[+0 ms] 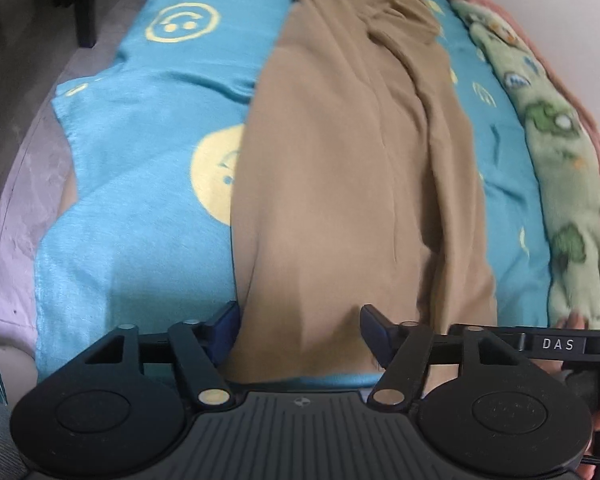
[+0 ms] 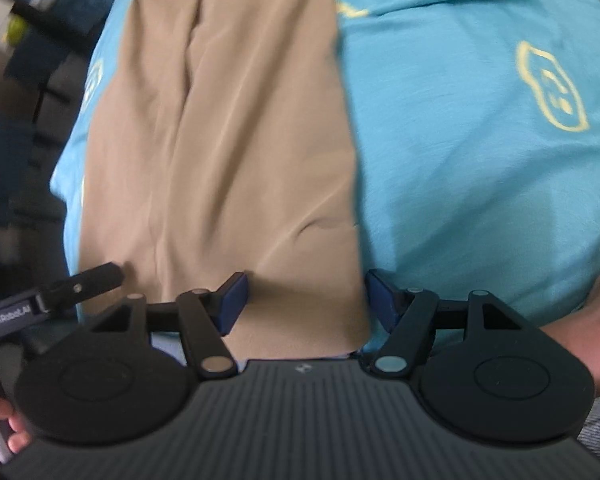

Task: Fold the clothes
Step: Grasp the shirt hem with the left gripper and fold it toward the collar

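Both grippers spread wide at the near end of tan trousers on a bed.

In the left wrist view the left gripper (image 1: pixel 300 326) has its fingers well apart; the left one sits at the trousers' (image 1: pixel 340 184) left edge, the right one over the cloth, nothing pinched between them. In the right wrist view the right gripper (image 2: pixel 305 298) is likewise apart, straddling the near right part of the trousers (image 2: pixel 228 140), its right finger just past their right edge over the sheet (image 2: pixel 480 140). The other gripper's finger pokes in at that view's left. The trousers lie lengthwise and fairly flat on the blue smiley-print sheet (image 1: pixel 140 160), running away from the cameras; their far end is bunched. Beyond, along the right side, a green blanket (image 1: pixel 560 168) lies beside something pink (image 1: pixel 540 48).
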`<state>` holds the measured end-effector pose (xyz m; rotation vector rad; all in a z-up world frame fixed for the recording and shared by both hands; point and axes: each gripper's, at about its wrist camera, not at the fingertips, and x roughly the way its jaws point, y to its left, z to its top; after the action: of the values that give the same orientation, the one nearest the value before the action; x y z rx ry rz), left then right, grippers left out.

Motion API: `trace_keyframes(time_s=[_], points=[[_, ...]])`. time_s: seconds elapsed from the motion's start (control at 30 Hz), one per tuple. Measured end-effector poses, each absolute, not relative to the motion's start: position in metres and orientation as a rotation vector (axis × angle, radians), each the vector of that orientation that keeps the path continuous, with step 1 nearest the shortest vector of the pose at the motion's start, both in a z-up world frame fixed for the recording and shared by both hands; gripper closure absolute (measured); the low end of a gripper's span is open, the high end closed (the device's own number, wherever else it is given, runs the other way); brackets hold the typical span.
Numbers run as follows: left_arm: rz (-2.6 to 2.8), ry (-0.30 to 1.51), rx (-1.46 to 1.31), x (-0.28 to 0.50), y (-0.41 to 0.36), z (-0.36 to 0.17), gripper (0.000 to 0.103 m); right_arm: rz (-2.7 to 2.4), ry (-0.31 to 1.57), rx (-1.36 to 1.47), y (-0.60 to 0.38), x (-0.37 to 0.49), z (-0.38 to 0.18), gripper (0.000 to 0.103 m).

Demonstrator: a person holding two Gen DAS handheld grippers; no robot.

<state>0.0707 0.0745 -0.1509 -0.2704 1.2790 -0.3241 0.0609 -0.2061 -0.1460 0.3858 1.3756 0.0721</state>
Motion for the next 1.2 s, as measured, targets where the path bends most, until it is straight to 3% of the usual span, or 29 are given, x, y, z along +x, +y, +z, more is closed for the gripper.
trace_keyframes(time_s=[0.03, 0.1, 0.13, 0.17, 0.2, 0.27, 0.3, 0.53, 0.8, 1.2], points=[[-0.321, 1.279, -0.277, 0.069, 0.076, -0.151, 0.055, 0.081, 1.374, 0.363, -0.203, 0.06, -0.145, 0.035], [-0.334, 1.279, -0.33, 0.067, 0.082, -0.153, 0.084, 0.097, 1.372, 0.318, -0.197, 0.057, -0.143, 0.036], [-0.342, 1.277, -0.357, 0.066, 0.085, -0.153, 0.089, 0.106, 1.37, 0.295, -0.194, 0.056, -0.142, 0.037], [-0.344, 1.267, -0.371, 0.064, 0.086, -0.152, 0.092, 0.114, 1.369, 0.272, -0.191, 0.055, -0.141, 0.05], [-0.348, 1.256, -0.378, 0.063, 0.087, -0.151, 0.094, 0.122, 1.367, 0.25, -0.187, 0.054, -0.14, 0.07], [-0.357, 1.235, -0.394, 0.061, 0.088, -0.148, 0.097, 0.13, 1.341, 0.211, -0.183, 0.05, -0.135, 0.087], [-0.361, 1.224, -0.416, 0.06, 0.091, -0.147, 0.097, 0.136, 1.321, 0.195, -0.183, 0.047, -0.132, 0.09], [-0.532, 0.975, -0.69, 0.044, 0.119, -0.103, 0.098, 0.188, 1.075, 0.255, -0.201, 0.028, -0.069, 0.092], [-0.526, 0.83, -0.723, 0.027, 0.131, -0.033, 0.099, 0.214, 0.856, 0.345, -0.225, 0.012, 0.017, 0.093], [-0.558, 0.788, -0.698, -0.089, 0.125, -0.006, 0.099, 0.179, 0.764, 0.4, -0.243, -0.088, 0.022, 0.093]])
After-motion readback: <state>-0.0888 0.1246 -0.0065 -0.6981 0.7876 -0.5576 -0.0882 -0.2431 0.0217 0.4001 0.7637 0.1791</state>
